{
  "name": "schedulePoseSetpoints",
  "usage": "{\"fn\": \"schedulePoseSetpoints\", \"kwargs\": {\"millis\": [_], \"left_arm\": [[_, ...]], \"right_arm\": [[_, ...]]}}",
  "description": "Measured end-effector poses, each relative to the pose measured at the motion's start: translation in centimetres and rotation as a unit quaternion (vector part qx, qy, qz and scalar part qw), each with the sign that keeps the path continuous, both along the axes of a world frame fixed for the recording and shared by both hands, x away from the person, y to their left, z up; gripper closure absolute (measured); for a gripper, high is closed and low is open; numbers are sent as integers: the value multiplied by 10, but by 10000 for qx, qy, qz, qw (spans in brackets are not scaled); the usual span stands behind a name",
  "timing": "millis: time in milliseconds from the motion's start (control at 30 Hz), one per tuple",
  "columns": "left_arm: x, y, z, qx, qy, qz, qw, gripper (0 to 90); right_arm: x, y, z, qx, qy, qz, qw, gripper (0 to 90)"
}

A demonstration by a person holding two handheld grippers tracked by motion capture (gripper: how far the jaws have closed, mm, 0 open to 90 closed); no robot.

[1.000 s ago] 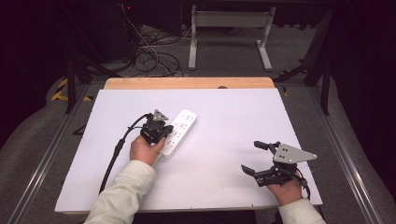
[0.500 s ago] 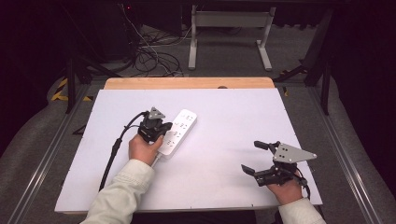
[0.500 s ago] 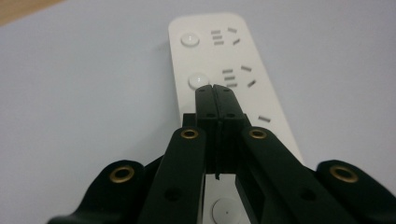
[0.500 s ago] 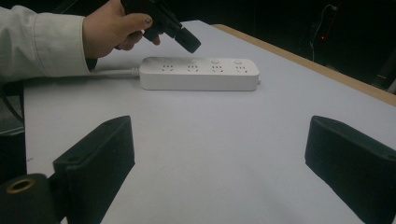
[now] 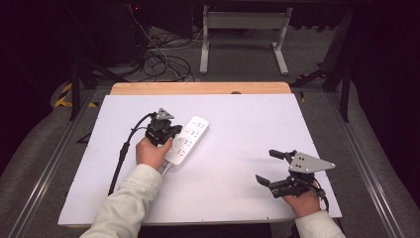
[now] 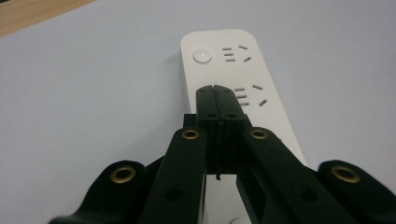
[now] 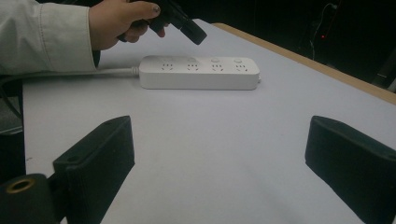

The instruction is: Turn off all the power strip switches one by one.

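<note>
A white power strip [image 5: 192, 138] with several sockets and a round button lies slantwise on the white table top [image 5: 247, 119]. My left gripper [image 5: 171, 133] hovers over the strip's near half, its jaws pressed together with nothing between them. In the left gripper view its shut tips [image 6: 215, 89] sit just above the strip [image 6: 233, 60], beside a socket. The right gripper [image 5: 268, 167] rests near the table's front right corner, open and empty, a good way from the strip. In the right gripper view its jaws [image 7: 222, 140] stand wide apart, facing the strip [image 7: 201, 72] and the left gripper [image 7: 187, 28].
The strip's white cord [image 7: 114, 71] runs back under the left hand [image 5: 151, 151]. A black cable [image 5: 121, 158] trails from the left gripper to the table's front left. A wooden strip [image 5: 198, 88] borders the far edge. Metal rails flank the table; stand legs and cables lie on the floor beyond.
The left hand has drifted very slightly to the left over the strip, jaws still shut. The right gripper has stayed where it was.
</note>
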State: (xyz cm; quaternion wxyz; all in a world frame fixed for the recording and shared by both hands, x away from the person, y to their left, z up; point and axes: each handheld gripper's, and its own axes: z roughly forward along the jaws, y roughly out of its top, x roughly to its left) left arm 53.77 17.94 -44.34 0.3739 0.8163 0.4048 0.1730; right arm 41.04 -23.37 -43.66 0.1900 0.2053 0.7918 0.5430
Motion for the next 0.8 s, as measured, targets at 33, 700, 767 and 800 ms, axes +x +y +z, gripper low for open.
{"fn": "schedulePoseSetpoints", "kwargs": {"millis": [33, 700, 767, 800], "left_arm": [[1, -1, -1, -7, 41, -46, 10000, 900], [24, -20, -14, -3, 187, -99, 9998, 900], [25, -21, -14, 33, 189, -105, 9998, 900], [25, -22, -14, 42, 196, -95, 9998, 900]], "right_arm": [[0, 0, 0, -6, -2, 3, 10000, 86], [0, 0, -1, -18, 38, 14, 10000, 86], [0, 0, -1, -9, 8, 23, 10000, 86], [0, 0, 0, -5, 3, 21, 10000, 86]]}}
